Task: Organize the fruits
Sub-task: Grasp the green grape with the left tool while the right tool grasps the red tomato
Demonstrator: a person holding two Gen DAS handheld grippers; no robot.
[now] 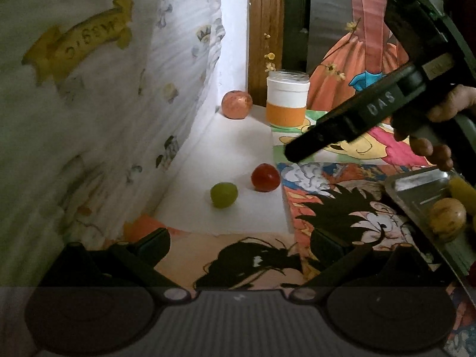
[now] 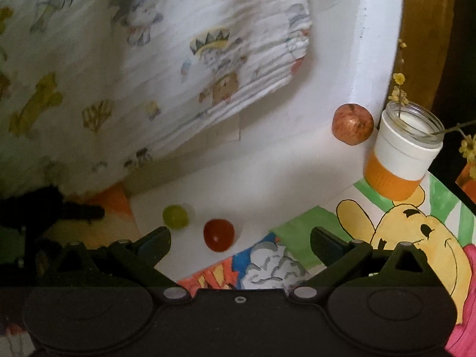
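White tabletop, cartoon drawings laid across it, printed cloth hanging at the back. Right gripper (image 2: 240,242): jaws spread wide, nothing held, poised just short of the red tomato (image 2: 219,235), which sits between the fingertips' line of approach. Left gripper (image 1: 239,244): also wide apart and empty, held back. Green grape (image 2: 175,216) just beside the tomato; apple (image 2: 352,123) farther off in the corner, near the orange-and-white jar (image 2: 401,154). Metal tray (image 1: 416,190) holds what looks like a potato (dim view). Suggest centring on the tomato, closing gently: round, will roll.

"DAS" on right hand-held gripper (image 1: 300,151)
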